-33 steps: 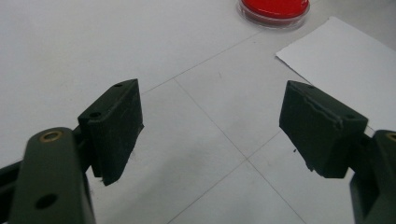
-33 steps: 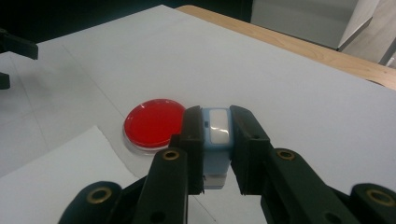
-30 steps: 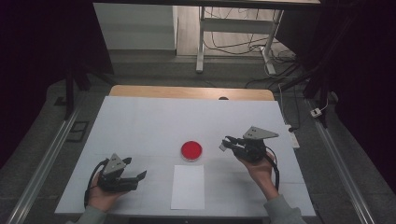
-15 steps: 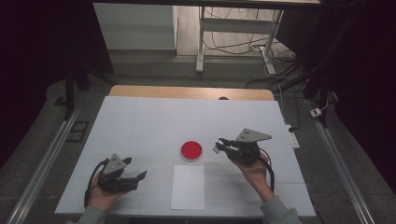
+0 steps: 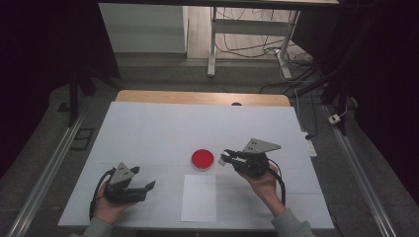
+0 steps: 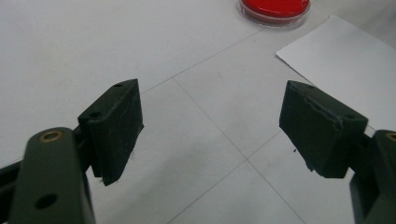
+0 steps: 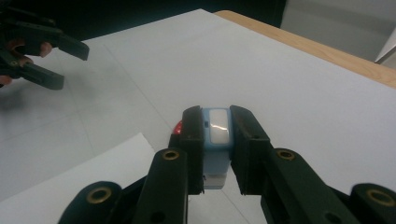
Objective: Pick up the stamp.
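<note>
Red ink pad [image 5: 203,159] lies uncovered; right gripper [image 5: 228,157] clamps a small blue-white stamp [image 7: 217,135] beside it. Paper [image 5: 199,196] looks unstamped. Left gripper [image 5: 148,187] gapes wide, empty.

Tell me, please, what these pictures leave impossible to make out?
- Small white-and-blue block: its underside is hidden by the right gripper in the right gripper view; too small in the high view.
- Red dish: cut off by the top edge in the left gripper view; contents unclear.

Red dish [image 5: 202,159]; probably pale-blue block [image 7: 215,140].
</note>
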Action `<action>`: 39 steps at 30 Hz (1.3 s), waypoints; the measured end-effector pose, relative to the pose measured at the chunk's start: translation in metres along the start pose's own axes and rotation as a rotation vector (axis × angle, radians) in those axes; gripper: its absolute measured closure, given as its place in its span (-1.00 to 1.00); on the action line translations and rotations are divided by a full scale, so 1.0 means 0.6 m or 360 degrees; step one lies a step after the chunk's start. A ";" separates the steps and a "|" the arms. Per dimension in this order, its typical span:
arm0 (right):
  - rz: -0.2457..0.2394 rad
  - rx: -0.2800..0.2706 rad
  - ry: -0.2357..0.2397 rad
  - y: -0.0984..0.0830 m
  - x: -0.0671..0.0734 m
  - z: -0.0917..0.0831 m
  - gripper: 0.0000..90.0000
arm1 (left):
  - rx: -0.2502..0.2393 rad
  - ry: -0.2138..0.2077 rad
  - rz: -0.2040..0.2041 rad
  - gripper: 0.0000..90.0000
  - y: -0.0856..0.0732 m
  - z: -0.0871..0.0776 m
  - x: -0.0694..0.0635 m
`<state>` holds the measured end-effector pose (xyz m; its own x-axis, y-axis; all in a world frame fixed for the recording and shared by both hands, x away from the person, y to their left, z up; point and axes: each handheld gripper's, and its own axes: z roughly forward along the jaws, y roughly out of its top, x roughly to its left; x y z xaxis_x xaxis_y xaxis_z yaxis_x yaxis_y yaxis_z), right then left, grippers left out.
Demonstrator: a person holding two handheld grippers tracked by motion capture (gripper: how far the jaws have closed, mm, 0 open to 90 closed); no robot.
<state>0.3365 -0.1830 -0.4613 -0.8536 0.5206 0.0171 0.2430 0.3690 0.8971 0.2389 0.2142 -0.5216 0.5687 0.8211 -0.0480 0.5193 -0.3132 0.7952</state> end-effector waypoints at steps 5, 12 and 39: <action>-0.0020 0.0010 0.0037 0.001 0.013 0.009 0.68 | 0.0000 0.0001 0.0002 -0.52 0.000 0.000 0.000; -0.0045 0.0028 0.0092 0.002 0.034 0.022 0.68 | 0.0001 0.0006 0.0001 -0.52 0.000 0.001 0.000; -0.0034 0.0008 0.0186 0.003 0.065 0.041 0.68 | -0.0004 0.0010 0.0007 -0.52 0.001 0.001 -0.002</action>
<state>0.3148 -0.1432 -0.4699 -0.9064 0.4194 0.0497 0.2264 0.3831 0.8955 0.2389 0.2131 -0.5216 0.5670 0.8227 -0.0408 0.5150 -0.3154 0.7971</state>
